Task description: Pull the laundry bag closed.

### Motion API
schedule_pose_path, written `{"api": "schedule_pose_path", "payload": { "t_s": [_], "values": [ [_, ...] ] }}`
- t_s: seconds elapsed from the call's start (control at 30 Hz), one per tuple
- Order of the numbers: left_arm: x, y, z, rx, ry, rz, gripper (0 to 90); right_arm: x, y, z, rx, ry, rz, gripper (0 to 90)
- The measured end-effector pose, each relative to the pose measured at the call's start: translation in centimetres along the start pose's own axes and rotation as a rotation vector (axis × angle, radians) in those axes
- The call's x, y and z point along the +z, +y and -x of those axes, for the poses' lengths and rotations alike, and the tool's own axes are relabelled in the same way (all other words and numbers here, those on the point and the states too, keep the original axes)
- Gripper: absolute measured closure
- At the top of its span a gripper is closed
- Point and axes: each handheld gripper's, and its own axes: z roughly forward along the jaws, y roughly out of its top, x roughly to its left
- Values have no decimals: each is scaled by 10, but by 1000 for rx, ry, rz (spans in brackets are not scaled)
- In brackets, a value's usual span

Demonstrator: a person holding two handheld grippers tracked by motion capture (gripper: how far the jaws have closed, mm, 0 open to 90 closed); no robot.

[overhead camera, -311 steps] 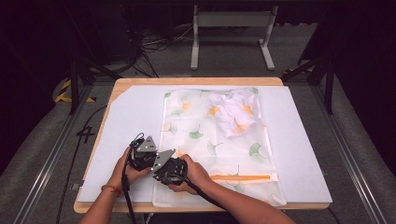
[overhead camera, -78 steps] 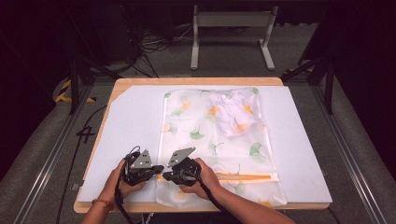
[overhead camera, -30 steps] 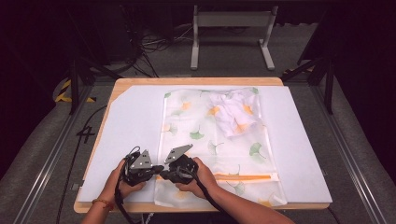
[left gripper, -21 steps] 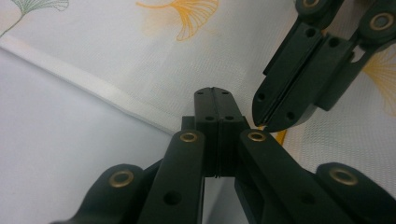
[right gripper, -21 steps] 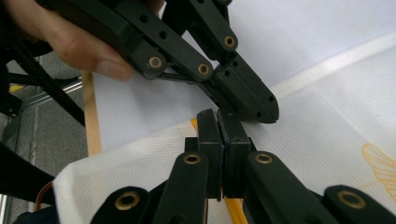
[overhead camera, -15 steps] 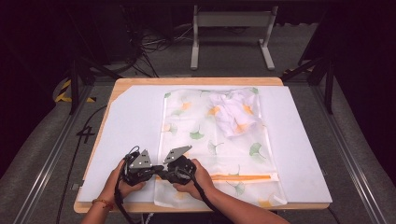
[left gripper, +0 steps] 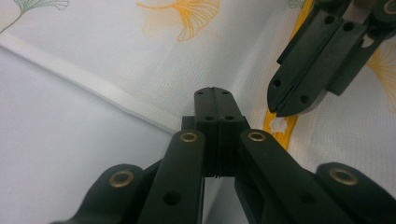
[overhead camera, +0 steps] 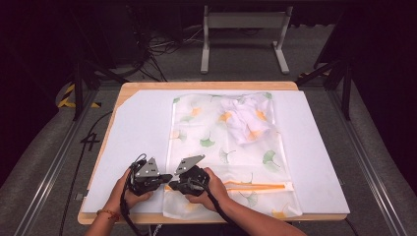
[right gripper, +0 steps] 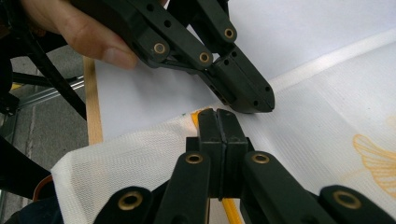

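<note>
Both hands have drawn back toward the near edge of the bench point(overhead camera: 196, 85) since the earliest picture and have hardly shifted in the last second. In the high view the left gripper point(overhead camera: 164, 178) and the right gripper point(overhead camera: 172, 186) meet tip to tip at the left end of the orange zipper point(overhead camera: 255, 186) of a sheer white mesh bag point(overhead camera: 216, 147) printed with green and orange ginkgo leaves. The bag lies flat on a white board point(overhead camera: 137, 123) covering the bench, and a crumpled white cloth point(overhead camera: 246, 118) sits inside its far right part.

In the left gripper view its jaws are pressed together over the bag's white seam point(left gripper: 84, 79), and whether fabric is caught between them cannot be told. Just to the right there, the right gripper point(left gripper: 279, 110) has its jaws closed with a small white tab point(left gripper: 280, 124) at the tip, over the orange zipper tape.

In the right gripper view its jaws are also pressed together at the zipper end, the left gripper point(right gripper: 266, 105) just beyond them.
</note>
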Motion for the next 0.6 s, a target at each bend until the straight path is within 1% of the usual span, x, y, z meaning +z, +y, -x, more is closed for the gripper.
{"api": "schedule_pose_path", "payload": {
  "t_s": [0.03,0.23,0.3,0.33,0.37,0.4,0.43,0.5,0.53,0.57,0.6],
  "values": [
    [0,0,0,0,0,0,900,-1,0,0,-6,-2,0,900],
    [0,-1,-1,-5,-3,6,900,-4,-1,0,-8,-6,1,900],
    [0,0,0,-1,-1,5,900,-4,-1,0,-13,-11,0,900],
    [-1,2,4,31,37,-7,900,-4,-1,0,-16,-12,-2,900],
    [-1,1,6,40,42,-3,900,-3,-1,-1,-11,-14,0,900],
    [-3,0,6,22,28,15,900,-2,-1,-1,-11,-16,-1,900],
    [-6,0,5,-1,28,27,900,-2,-1,-2,-12,-22,1,900],
    [-18,0,3,-12,26,53,900,-3,-1,-2,-12,-23,2,900],
    [-24,0,3,-34,17,78,900,-3,-1,-2,-11,-27,3,900],
    [-28,0,5,-29,7,82,900,-3,-1,-3,-13,-26,3,900],
    [-28,0,5,-29,7,82,900,-3,-1,-3,-13,-26,3,900]
  ]
}}
